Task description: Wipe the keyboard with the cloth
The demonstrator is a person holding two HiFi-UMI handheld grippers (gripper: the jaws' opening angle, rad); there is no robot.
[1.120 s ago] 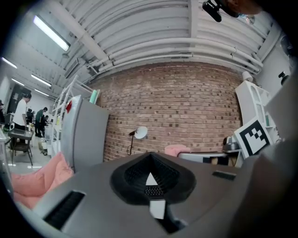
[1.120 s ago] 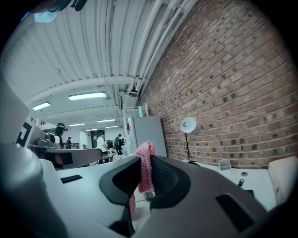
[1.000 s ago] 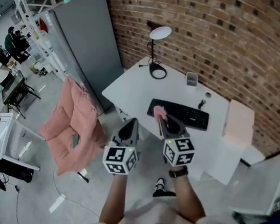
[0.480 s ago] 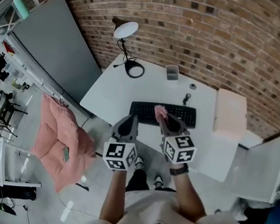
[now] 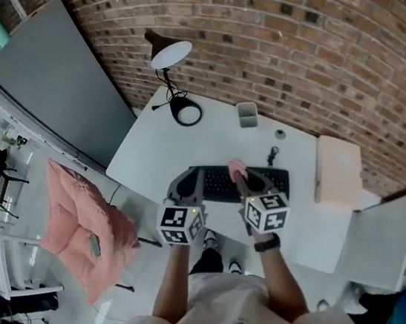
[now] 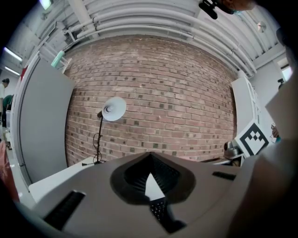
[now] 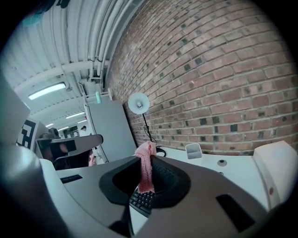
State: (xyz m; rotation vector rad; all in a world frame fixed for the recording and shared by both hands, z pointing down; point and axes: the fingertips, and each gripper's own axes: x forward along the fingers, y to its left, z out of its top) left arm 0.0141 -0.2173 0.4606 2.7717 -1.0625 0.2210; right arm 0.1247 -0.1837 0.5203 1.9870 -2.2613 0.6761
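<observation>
While the right hand-held gripper hangs over the middle of the black keyboard, its jaws are closed on a pink knitted cloth. The cloth is bunched above the jaw tips, and a strip of it hangs down between them. The lower end of the strip overlaps the keys in the right gripper view; contact with the keys cannot be told.

The left hand-held gripper is over the keyboard's left end. Its jaws meet at the tips with nothing between them. Through the small gap behind the tips, white surface and a few keys show.

The keyboard lies on the white tabletop, near its near edge, roughly parallel to that edge.

Other items on the tabletop:
- White round-headed desk lamp at the far left, with a black ring base and a cable.
- Small grey open cup at far centre, close to the red brick wall.
- Small round grey object to the right of the cup.
- Pale pink rectangular block at the right end.

A grey flat panel stands left of the tabletop. A pink padded cushion sits on the floor at near left. The person's forearms reach in from the near side.
</observation>
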